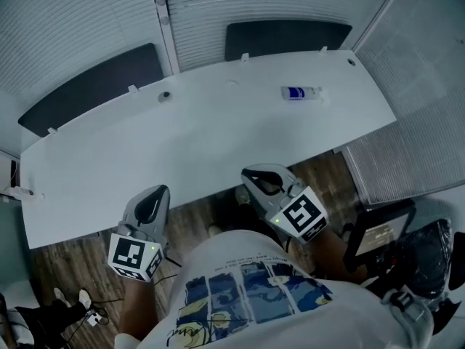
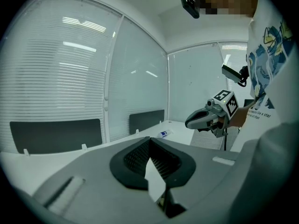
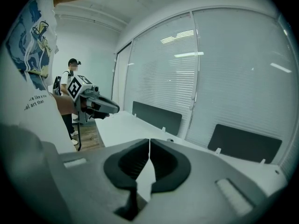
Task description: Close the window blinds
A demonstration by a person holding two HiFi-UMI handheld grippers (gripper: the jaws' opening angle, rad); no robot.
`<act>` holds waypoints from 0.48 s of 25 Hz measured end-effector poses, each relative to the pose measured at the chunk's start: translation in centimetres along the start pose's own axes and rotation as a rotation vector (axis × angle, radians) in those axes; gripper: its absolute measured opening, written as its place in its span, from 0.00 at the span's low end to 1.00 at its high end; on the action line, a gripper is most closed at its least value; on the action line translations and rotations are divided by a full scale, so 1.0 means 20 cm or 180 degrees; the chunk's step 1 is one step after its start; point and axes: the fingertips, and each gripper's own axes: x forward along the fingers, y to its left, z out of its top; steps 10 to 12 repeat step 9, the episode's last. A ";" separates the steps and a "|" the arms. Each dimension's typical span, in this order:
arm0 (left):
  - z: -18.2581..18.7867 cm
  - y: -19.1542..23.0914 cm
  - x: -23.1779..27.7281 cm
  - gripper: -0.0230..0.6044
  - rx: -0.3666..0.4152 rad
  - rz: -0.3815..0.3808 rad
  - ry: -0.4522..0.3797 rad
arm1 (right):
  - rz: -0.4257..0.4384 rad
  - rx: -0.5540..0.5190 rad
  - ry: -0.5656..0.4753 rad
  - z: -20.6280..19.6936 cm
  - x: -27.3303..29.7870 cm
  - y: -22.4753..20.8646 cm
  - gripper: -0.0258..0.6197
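Note:
Slatted white blinds (image 1: 276, 6) hang behind the glass beyond a white desk (image 1: 218, 144), their slats lying close together. They also fill the left gripper view as blinds (image 2: 51, 78) and the right gripper view as blinds (image 3: 233, 78). My left gripper (image 1: 160, 190) hovers at the desk's near edge, shut with nothing between its jaws, as the left gripper (image 2: 149, 139) shows in its own view. My right gripper (image 1: 248, 173) sits beside it, also shut and empty, with its tips meeting on the right gripper (image 3: 149, 142). Both stay well short of the blinds.
Two dark panels (image 1: 94, 86) stand along the desk's far edge. A small bottle (image 1: 301, 93) lies on the desk at the right. A black stand with a screen (image 1: 378, 231) is by my right side. A person (image 3: 70, 85) stands in the background.

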 end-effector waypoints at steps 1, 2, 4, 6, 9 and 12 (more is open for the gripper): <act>0.00 -0.01 0.00 0.04 0.0003 0.0005 0.0001 | 0.0003 -0.0007 -0.0004 0.00 0.00 0.00 0.05; -0.01 -0.01 0.00 0.04 0.0001 0.0007 0.0003 | 0.0004 -0.0013 -0.0002 -0.01 0.00 0.00 0.05; -0.02 -0.02 -0.01 0.04 -0.0011 -0.0011 0.0018 | -0.0010 -0.0009 0.0024 -0.02 -0.01 0.01 0.05; -0.02 -0.03 -0.02 0.04 -0.0020 -0.0048 0.0039 | -0.0033 0.0012 0.0061 -0.02 -0.02 0.02 0.05; -0.03 -0.03 -0.06 0.04 -0.0026 -0.0096 0.0095 | -0.0053 0.0051 0.0110 -0.02 -0.02 0.06 0.05; -0.03 -0.03 -0.06 0.04 -0.0026 -0.0096 0.0095 | -0.0053 0.0051 0.0110 -0.02 -0.02 0.06 0.05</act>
